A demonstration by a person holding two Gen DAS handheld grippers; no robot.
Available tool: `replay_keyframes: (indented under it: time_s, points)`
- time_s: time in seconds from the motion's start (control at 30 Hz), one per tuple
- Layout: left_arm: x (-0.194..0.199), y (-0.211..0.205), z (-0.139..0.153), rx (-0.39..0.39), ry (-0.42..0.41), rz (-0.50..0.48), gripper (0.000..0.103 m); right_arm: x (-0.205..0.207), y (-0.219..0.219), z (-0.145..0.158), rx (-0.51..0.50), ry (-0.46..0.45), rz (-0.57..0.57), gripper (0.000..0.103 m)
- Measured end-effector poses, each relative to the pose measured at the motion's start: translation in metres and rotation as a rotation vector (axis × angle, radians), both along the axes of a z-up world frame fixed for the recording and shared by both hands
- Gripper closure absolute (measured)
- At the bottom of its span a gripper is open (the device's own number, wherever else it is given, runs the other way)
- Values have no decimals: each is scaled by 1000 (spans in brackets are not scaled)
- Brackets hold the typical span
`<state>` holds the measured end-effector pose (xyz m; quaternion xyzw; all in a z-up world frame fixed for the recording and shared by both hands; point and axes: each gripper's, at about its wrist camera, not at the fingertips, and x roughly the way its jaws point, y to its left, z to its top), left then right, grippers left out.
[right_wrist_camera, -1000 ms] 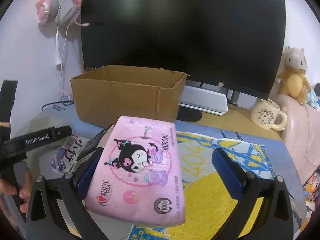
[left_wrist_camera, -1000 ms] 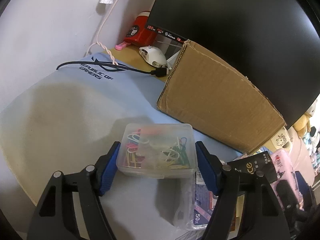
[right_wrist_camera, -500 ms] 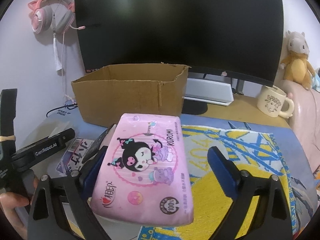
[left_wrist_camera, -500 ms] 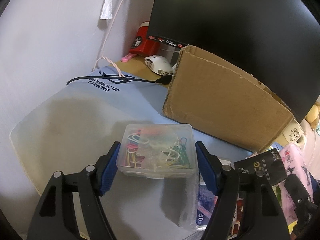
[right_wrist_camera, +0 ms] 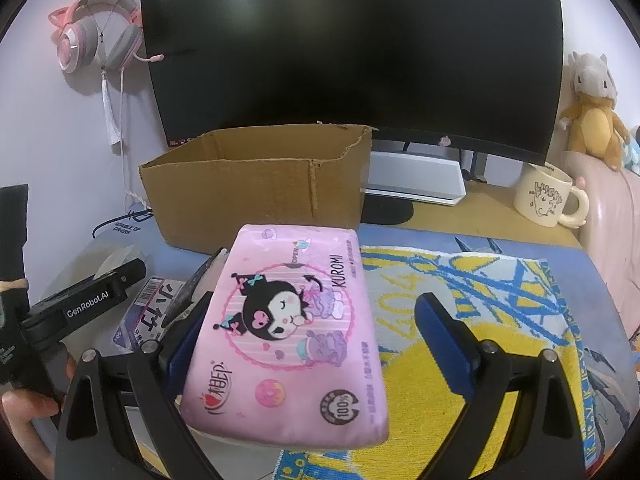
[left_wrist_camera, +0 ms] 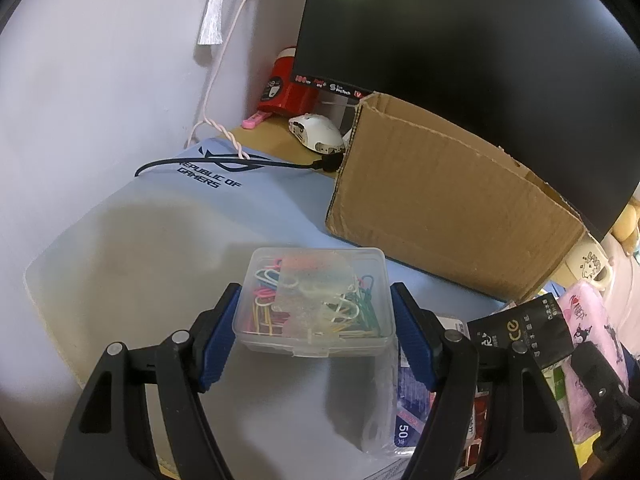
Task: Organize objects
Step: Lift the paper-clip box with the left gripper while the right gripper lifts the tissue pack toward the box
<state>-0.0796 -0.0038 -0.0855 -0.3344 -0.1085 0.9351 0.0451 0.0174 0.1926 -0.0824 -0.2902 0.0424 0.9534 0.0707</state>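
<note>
My left gripper (left_wrist_camera: 316,338) is shut on a clear plastic box of coloured paper clips (left_wrist_camera: 314,302) and holds it above the blue desk mat (left_wrist_camera: 168,232). The open cardboard box (left_wrist_camera: 448,208) stands ahead and to the right. In the right wrist view my right gripper (right_wrist_camera: 316,340) stands open around a pink Kuromi tissue pack (right_wrist_camera: 296,332). The pack touches the left finger, and a wide gap shows to the right finger (right_wrist_camera: 444,344). The cardboard box (right_wrist_camera: 256,188) stands beyond it.
A black monitor (right_wrist_camera: 352,52) stands behind the box. A white mouse (left_wrist_camera: 318,134), a cable and a red container (left_wrist_camera: 286,88) lie at the back left. Small packets (left_wrist_camera: 408,412) lie on the mat. A mug (right_wrist_camera: 546,198), a plush toy (right_wrist_camera: 592,108) and a yellow towel (right_wrist_camera: 460,320) are on the right.
My left gripper has risen and pulled back a little with the clip box. The right gripper has lifted slightly with the tissue pack between its fingers.
</note>
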Motion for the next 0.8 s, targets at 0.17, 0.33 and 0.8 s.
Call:
replay_keyframes:
  time_s: [0.17,0.33,0.8]
  points:
    - [-2,0,-2,-3,-8,5,31,1,-1,0,2,8,10,18]
    - [-1,-3,-2,-3,-17,48,31,1,-6,-1,14,-13,22,32]
    - [10,10,26,-111,92,64,31,1,18,13,-79,40,-32,32]
